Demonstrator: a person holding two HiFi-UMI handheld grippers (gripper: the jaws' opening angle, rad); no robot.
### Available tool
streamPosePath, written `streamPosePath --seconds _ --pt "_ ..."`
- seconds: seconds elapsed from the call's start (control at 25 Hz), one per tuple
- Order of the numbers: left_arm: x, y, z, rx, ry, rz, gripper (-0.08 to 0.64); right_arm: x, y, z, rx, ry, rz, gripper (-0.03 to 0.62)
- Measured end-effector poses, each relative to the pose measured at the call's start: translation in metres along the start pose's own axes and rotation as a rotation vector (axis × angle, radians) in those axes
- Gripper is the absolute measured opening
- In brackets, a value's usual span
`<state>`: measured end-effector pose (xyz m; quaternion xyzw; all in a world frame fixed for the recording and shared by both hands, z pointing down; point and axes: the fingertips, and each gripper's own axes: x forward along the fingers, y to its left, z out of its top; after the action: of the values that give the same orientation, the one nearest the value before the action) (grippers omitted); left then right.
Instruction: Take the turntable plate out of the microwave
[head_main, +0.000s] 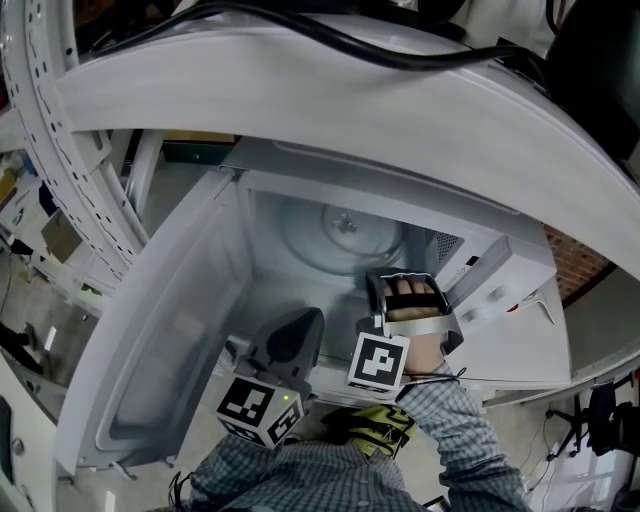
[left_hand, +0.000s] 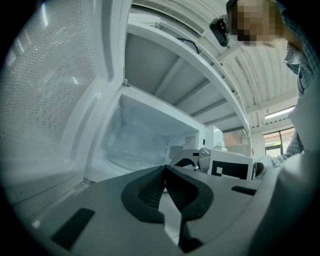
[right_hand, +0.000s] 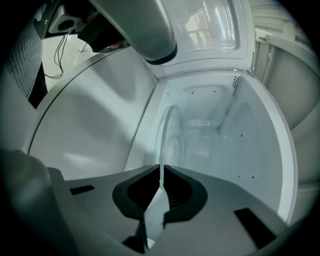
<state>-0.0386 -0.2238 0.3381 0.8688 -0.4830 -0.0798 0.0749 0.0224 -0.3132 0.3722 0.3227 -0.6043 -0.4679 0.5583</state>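
Right gripper (right_hand: 160, 168) fingers pinch the turntable plate (right_hand: 174, 145) rim; left gripper (left_hand: 165, 168) fingers closed, empty. The narrow edge-hold risks the glass slipping.

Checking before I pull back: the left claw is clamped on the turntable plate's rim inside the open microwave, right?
Not the left. It is the right claw that is clamped on the turntable plate by its rim, inside the open microwave; the right gripper view shows the glass edge between its pads. The left claw is shut on nothing.
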Motion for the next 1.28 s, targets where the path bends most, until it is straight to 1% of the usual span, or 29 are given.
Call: streamPosePath --seconds 0.24,0.6,0.72,0.8,0.92,1.0,1.16,1.28 --pt "0.002 0.006 0.000 -0.015 0.002 0.010 0.009 -0.009 -0.001 0.002 0.039 -0.006 0.000 0.029" --pt "0.004 0.003 -0.001 -0.031 -0.002 -0.002 0.009 -0.022 0.004 0.000 0.032 -0.001 0.008 0.029" --pt "0.004 0.003 0.001 -0.051 -0.010 -0.003 0.009 -0.028 0.007 -0.002 0.028 0.005 0.009 0.029" --pt "0.004 0.002 0.001 -0.084 -0.013 -0.010 0.009 -0.031 0.009 -0.003 0.034 0.007 0.010 0.029" --pt "0.006 0.000 0.000 -0.163 -0.009 -0.028 0.009 -0.036 0.009 -0.003 0.037 0.008 0.007 0.029" --pt "0.009 -0.001 -0.001 -0.247 -0.004 -0.050 0.009 -0.040 0.011 -0.002 0.039 0.004 0.011 0.029" --pt "0.015 -0.001 -0.005 -0.477 0.012 -0.100 0.009 -0.046 0.025 -0.002 0.044 -0.001 0.034 0.029" --pt "0.016 0.002 -0.015 -0.664 0.030 -0.115 0.009 -0.049 0.031 -0.005 0.058 0.003 0.038 0.029"
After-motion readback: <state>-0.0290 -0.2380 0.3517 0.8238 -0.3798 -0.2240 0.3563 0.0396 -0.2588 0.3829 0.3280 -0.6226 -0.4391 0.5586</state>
